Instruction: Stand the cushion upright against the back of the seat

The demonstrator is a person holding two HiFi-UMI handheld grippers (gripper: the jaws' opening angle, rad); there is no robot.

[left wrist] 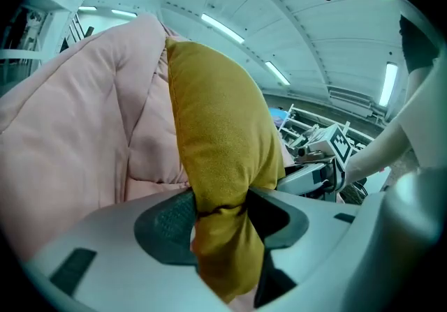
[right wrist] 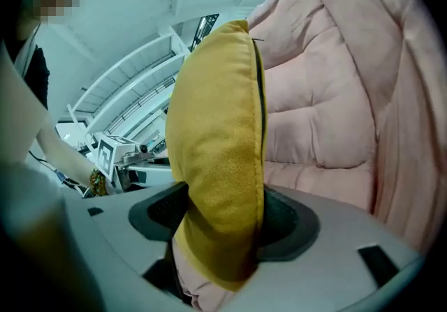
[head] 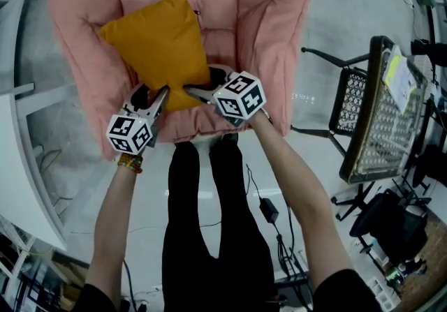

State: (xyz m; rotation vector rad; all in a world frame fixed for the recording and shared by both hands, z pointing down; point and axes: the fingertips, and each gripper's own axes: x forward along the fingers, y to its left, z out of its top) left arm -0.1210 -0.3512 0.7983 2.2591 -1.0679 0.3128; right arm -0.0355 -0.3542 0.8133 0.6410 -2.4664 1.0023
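The mustard-yellow square fabric cushion (head: 162, 49) is sitting tipped up over the seat of the pink quilted padded armchair (head: 272, 38), short of the backrest. The left claw (head: 163, 93) and right claw (head: 194, 92) are each clenching its near edge, probably to keep it level. I'm not spotting any readable labels.

Mustard cushion (head: 162, 47) — tilted on pink seat (head: 269, 38)

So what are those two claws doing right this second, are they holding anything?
Left gripper: closed, pinching an edge of the yellow cushion.
Right gripper: closed, pinching the same yellow cushion.
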